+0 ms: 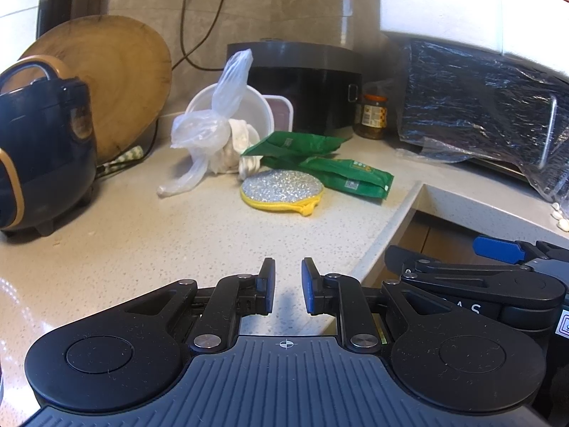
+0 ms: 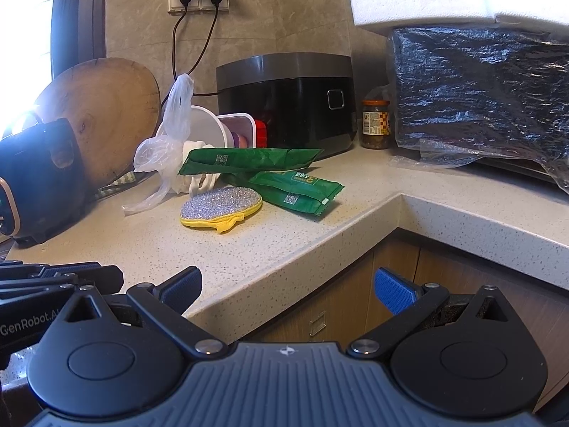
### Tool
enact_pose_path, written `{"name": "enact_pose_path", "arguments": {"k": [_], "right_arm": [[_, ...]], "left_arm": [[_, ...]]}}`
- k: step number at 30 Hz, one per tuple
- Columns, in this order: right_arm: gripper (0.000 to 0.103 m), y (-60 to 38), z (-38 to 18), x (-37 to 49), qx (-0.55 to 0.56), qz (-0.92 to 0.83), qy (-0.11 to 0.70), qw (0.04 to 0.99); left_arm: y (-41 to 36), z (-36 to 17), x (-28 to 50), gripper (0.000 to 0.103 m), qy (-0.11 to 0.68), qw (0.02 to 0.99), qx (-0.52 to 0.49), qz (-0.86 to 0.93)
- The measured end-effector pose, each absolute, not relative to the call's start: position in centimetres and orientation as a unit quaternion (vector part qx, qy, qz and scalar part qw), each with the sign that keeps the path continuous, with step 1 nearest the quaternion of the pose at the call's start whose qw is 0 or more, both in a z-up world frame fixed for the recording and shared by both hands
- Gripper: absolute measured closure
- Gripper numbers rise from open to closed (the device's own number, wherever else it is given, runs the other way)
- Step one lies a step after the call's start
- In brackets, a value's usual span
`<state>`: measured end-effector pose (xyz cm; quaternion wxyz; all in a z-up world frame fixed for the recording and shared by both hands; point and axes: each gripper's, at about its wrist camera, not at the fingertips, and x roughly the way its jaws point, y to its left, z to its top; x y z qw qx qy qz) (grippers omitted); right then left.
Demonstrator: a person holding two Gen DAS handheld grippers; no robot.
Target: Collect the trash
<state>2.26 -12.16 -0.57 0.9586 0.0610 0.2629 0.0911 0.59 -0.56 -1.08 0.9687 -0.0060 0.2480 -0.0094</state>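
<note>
Lying grouped near the back of the speckled stone bench [image 1: 142,235]: two crinkled green foil wrappers [image 2: 302,192], a clear thin plastic bag [image 1: 206,131] knotted around white crumpled stuff, and a round silver scouring pad with yellow edging [image 2: 220,208]. One wrapper is propped over the other; both carry printed square codes and a yellow-and-white logo, text too small to read. Pad sits just in front of wrappers, touching the white stuff.

Left tongs [image 1: 288,284]: pads a narrow gap apart, nothing between, low over the bare bench front. Right tongs [image 2: 288,284]: spread wide, empty, off the bench corner above wooden cabinet doors. "GenRobot.AI" legible on the neighbouring tool body.

Behind: glass jar with orange lid and yellow-red label [image 2: 376,124], black rice cooker [image 2: 288,103], round wooden board [image 1: 106,82].
</note>
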Motion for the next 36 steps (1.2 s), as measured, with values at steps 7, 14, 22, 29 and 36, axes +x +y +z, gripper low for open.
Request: {"name": "enact_pose_path", "arguments": {"k": [7,14,22,29,36], "right_arm": [[0.000,-12.2,-0.7,2.3,0.059,0.092,0.265,0.958],[0.000,-12.1,-0.7,2.4,0.059,0.092,0.265,0.958],[0.000,-12.2,1.5,4.1,0.041,0.146,0.217,0.964],[0.000,-13.1,3.5,13.4,0.000,0.208,0.236,0.949],[0.000,-12.4,2.6,20.5,-0.057,0.166,0.242,0.954]], "left_arm": [[-0.4,-1.0,0.6,0.083,0.248,0.969,-0.006,-0.008],[-0.2,-0.7,0.7,0.083,0.251,0.968,-0.004,-0.004],[2.8,2.6,2.8,0.083,0.250,0.968,-0.021,-0.011],[8.0,4.5,8.8,0.083,0.239,0.958,-0.133,-0.083],[10.2,2.9,11.9,0.083,0.289,0.947,-0.142,-0.024]]}}
